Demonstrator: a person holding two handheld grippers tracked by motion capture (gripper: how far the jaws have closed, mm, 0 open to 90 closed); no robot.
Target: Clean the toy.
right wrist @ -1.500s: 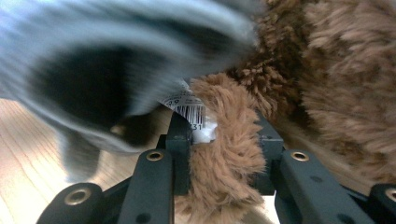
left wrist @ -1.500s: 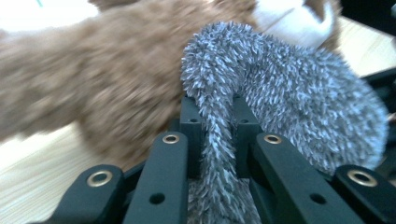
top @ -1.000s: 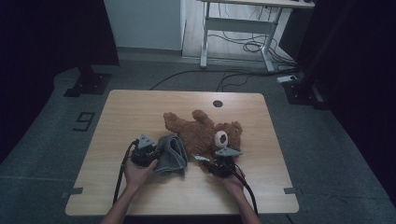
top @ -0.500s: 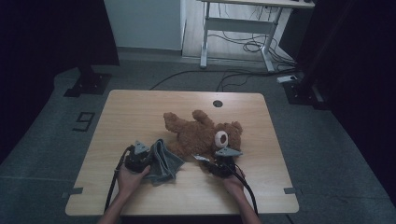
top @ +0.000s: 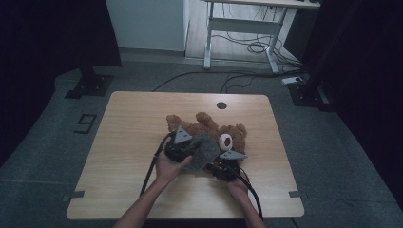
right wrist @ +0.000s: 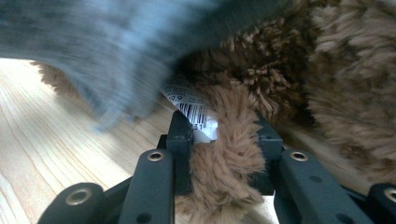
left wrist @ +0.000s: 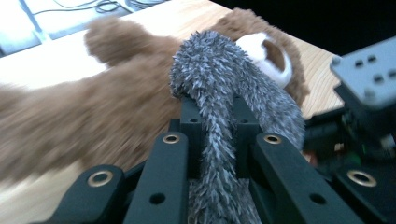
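Nearest the person, at about six o'clock on the table, the right claw is pinched on a brown limb of the bear, with a barcode tag showing just beside the pinch. It holds low, by the table's near edge.

At about nine o'clock from it, the left claw is pressed together on a fold of the grey cloth, which runs up between its jaws and drapes forward over the bear's body. The cloth looks like a small shaggy garment, though I cannot tell its shape.

Beyond both claws the bear lies flat near the table's middle, its limbs toward twelve o'clock and its pale muzzle at about three o'clock of the cloth.

Both things look light, soft and limp. I judge the cloth will stretch and sag, not keep a shape, so an edge or hem is the place to grip. The bear will flop, so a limb or seam gives the surest hold. Neither seems fragile or slippery.
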